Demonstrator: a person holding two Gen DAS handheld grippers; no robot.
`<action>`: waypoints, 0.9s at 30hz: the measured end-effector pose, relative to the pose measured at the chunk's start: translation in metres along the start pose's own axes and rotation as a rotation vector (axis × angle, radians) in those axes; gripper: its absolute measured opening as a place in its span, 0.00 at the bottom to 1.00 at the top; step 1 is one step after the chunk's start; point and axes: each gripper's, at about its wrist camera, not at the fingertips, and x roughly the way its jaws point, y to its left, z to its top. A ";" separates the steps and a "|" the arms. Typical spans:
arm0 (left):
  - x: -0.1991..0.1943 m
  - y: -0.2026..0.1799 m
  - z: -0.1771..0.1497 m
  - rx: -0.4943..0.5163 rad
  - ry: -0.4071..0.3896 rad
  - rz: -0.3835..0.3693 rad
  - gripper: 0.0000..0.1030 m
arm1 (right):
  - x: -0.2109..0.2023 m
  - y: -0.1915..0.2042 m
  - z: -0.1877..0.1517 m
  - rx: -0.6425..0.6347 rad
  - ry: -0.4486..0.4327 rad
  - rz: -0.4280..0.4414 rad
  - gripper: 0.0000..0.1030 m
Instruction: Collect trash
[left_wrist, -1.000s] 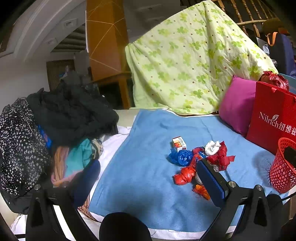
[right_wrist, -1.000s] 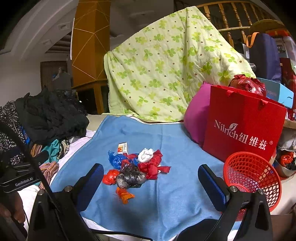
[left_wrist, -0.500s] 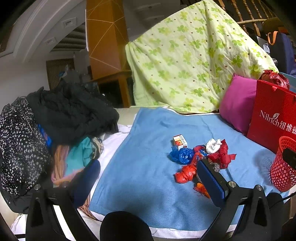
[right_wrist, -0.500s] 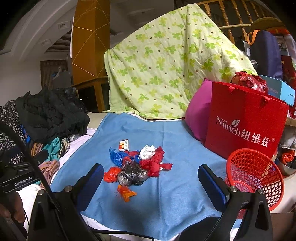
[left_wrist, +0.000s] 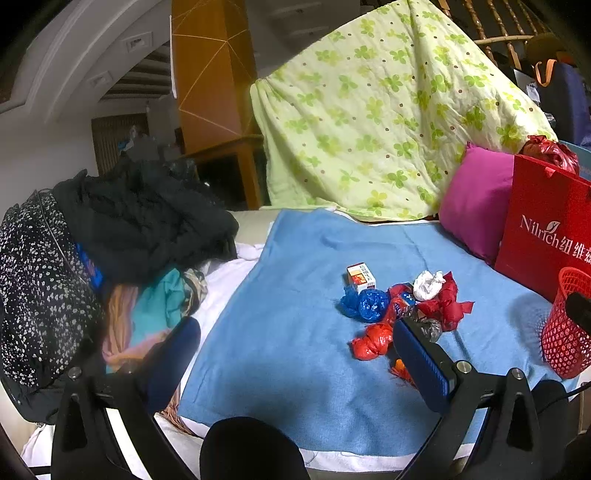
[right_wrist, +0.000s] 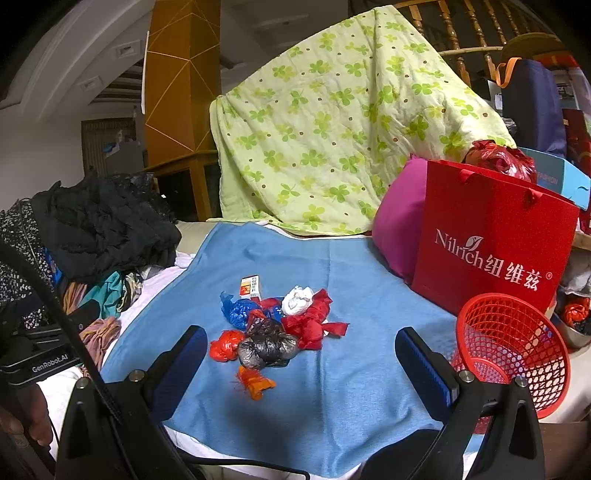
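A heap of crumpled trash lies on the blue blanket (right_wrist: 332, 406): a black-grey bag (right_wrist: 267, 348), a red wad (right_wrist: 226, 345), an orange scrap (right_wrist: 255, 382), a blue bag (right_wrist: 240, 312), a red wrapper (right_wrist: 314, 323), white paper (right_wrist: 297, 300) and a small carton (right_wrist: 250, 286). The red mesh basket (right_wrist: 513, 350) stands at the blanket's right edge. My right gripper (right_wrist: 301, 365) is open just short of the heap. My left gripper (left_wrist: 295, 362) is open, left of the red wad (left_wrist: 371, 341), blue bag (left_wrist: 365, 304) and carton (left_wrist: 361, 276); its right finger hides the black bag.
A red paper shopping bag (right_wrist: 491, 251) and magenta pillow (right_wrist: 397, 229) stand right of the heap, behind the basket. A green clover quilt (right_wrist: 332, 129) drapes over a railing at the back. Piled dark clothes (left_wrist: 140, 221) and a spotted bag (left_wrist: 33, 288) fill the left.
Both views have crept slightly closer to the heap, which sits a little lower and larger. Both grippers stay open; nothing was picked up.
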 end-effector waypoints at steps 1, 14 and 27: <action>0.000 0.000 0.000 0.001 0.001 0.000 1.00 | 0.000 0.000 0.000 0.002 0.001 0.002 1.00; 0.007 0.000 -0.003 -0.001 0.021 -0.001 1.00 | 0.007 0.001 -0.004 0.010 0.011 0.006 1.00; 0.021 0.004 -0.010 -0.010 0.052 -0.001 1.00 | 0.023 -0.001 -0.012 0.022 0.052 0.022 1.00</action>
